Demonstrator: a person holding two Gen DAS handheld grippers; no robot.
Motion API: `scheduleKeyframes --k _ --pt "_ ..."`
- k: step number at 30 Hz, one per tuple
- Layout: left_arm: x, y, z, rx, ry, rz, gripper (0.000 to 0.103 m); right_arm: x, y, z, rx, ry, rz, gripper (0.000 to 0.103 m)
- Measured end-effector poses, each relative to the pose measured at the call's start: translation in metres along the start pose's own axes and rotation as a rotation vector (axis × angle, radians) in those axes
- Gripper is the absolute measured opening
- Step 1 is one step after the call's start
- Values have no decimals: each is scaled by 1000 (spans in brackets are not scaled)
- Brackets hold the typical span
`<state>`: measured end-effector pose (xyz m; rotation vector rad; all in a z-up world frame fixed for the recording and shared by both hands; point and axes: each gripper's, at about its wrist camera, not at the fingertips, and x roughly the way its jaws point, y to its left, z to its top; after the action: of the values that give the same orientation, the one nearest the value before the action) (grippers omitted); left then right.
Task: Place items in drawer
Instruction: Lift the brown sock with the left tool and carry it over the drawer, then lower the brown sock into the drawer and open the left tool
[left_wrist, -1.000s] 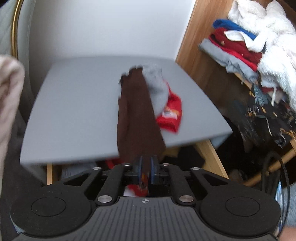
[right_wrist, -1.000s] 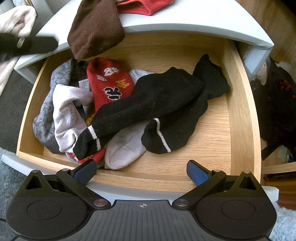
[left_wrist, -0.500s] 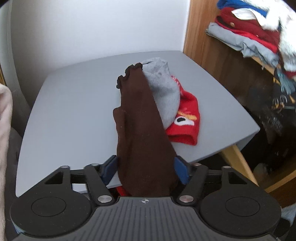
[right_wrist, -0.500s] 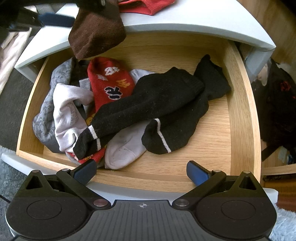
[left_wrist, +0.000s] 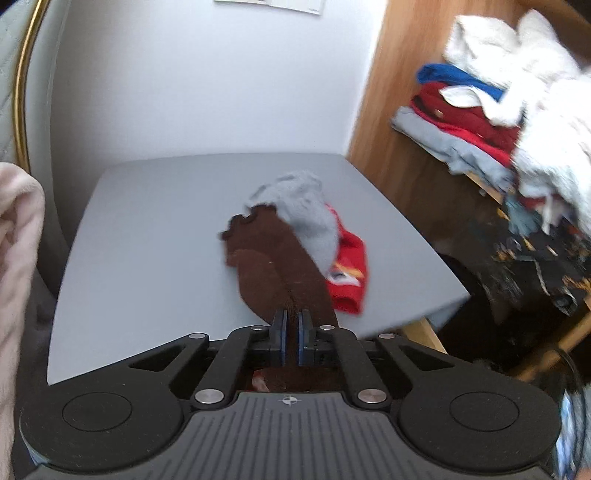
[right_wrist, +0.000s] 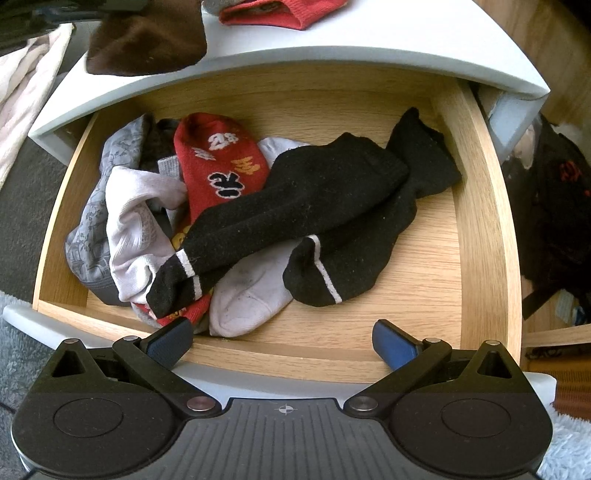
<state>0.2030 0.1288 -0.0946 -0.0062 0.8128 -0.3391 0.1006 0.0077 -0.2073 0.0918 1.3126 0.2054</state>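
Note:
A brown sock lies along the grey cabinet top, its toe hanging over the front edge. My left gripper has its jaws closing tight, the pads pinching the sock's near end. Behind it lie a grey sock and a red sock. Below, the wooden drawer stands pulled out, holding black socks, a red printed sock, a white sock and grey patterned cloth. My right gripper hovers open over the drawer's front edge, holding nothing. The brown sock's toe shows above the drawer.
Folded clothes are piled on a wooden shelf to the right. A pale blanket hangs at the left. Dark clothing lies right of the drawer, and a fluffy rug covers the floor in front.
My left gripper opened wide around the brown sock half a second ago and has since closed on it. The right gripper has not moved.

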Motion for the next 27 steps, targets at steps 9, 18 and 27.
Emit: scheduleKeyframes --k 9,18,27 --pt "4 -9 -54 20 156 -69 7 0 0 0 3 -1 1 103" --pt "24 -13 -87 18 315 -119 7 0 0 0 3 0 1 102" --pt "38 -2 -99 -64 338 -82 7 0 0 0 2 0 2 103"
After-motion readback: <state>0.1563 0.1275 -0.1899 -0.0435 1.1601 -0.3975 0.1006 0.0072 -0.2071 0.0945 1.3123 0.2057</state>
